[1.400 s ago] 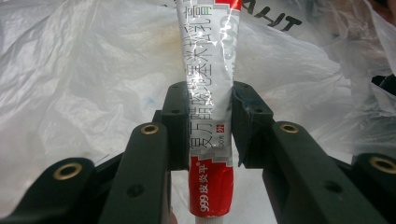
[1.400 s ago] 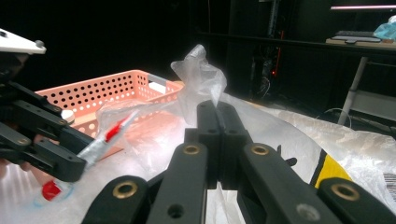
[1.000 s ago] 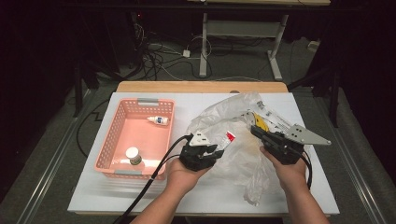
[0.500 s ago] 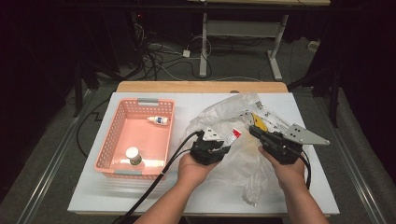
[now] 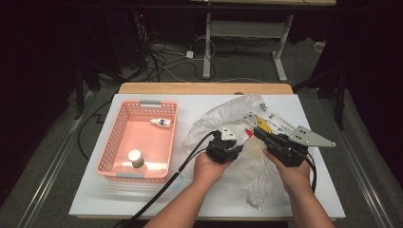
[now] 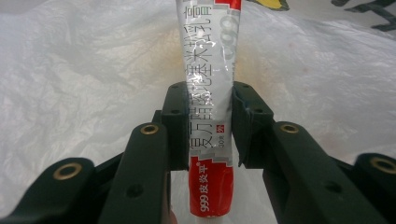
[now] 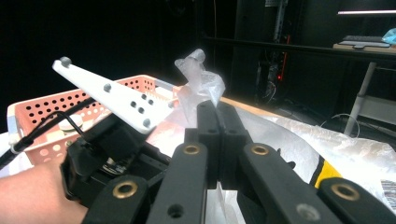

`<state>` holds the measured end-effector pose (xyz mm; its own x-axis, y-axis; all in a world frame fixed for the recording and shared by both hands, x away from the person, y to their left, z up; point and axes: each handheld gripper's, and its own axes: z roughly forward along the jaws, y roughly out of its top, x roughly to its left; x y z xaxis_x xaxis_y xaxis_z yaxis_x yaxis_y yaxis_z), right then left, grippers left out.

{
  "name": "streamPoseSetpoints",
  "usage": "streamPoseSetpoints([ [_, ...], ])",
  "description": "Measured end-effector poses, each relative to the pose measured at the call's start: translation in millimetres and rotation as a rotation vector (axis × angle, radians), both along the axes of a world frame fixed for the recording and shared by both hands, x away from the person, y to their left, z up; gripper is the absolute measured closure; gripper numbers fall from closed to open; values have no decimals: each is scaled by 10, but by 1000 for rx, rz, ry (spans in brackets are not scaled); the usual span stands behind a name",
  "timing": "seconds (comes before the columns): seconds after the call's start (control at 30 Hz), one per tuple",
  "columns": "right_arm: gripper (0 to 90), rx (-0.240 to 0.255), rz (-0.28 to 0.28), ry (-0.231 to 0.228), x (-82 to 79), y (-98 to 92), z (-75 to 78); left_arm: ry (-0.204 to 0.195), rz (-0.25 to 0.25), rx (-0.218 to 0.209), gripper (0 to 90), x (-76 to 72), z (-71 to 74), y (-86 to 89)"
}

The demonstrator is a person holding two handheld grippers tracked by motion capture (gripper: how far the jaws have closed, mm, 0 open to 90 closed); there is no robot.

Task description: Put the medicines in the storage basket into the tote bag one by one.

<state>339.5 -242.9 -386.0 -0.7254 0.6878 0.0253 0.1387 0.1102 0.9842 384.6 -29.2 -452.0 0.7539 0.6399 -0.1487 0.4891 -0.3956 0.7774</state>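
Tube (image 6: 209, 116) of ointment, white with a red end and printed lettering, clamped crosswise between the pads of the left gripper (image 6: 208, 126), jaws narrowed onto its flattened body. Held near the red crimped end, most likely so the rest can slide free of the bag. Seen from the high view as a small red-and-white sliver (image 5: 246, 133) at the tip of the left gripper (image 5: 236, 136), just over the crumpled plastic.

Right gripper (image 7: 217, 135) fully pinched, jaws pressed together on a fold of the clear plastic bag (image 7: 198, 77), a twist of film standing up above the tips. Gripped this way, by the look of it, to hold the bag steady and keep its mouth lifted while the other hand works inside. From above, right gripper (image 5: 260, 133) just beside the left one, both over the middle of the bag (image 5: 223, 116).

Bag spread loose and wrinkled on the white table (image 5: 199, 199), a yellow-and-black print visible through the film.

Farther left, well apart from the hands, pink perforated basket (image 5: 122, 135), open side up, presumably the place for unpacked items. Inside it a small white dropper bottle (image 5: 161, 122) lying on its side near the far wall, and a round-capped bottle (image 5: 136, 158) near the front wall.

Beyond the table, dark floor with cables and the legs of a desk.
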Motion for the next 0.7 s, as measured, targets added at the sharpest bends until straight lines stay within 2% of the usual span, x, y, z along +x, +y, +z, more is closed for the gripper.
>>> streamPoseSetpoints([
  [0.13,900,0,-1,-5,3,-17,6,3,13,-1,679,28,-32,-53],
  [0.37,900,10,-4,-3,-2,-28,15,8,11,29,677,67,-113,-75],
  [0.53,900,8,-6,-1,5,-29,8,14,25,21,677,94,-150,-94],
  [0.57,900,6,-5,-1,6,-30,7,12,8,18,677,111,-162,-94],
  [0.6,900,4,-5,-3,7,-33,7,25,1,7,676,115,-173,-101],
  [0.63,900,4,-5,-3,7,-33,7,47,26,-12,676,101,-183,-117],
  [0.67,900,4,-5,-3,7,-34,7,18,7,10,676,132,-188,-101],
  [0.7,900,6,-6,0,5,-34,7,18,6,11,676,136,-194,-103],
])
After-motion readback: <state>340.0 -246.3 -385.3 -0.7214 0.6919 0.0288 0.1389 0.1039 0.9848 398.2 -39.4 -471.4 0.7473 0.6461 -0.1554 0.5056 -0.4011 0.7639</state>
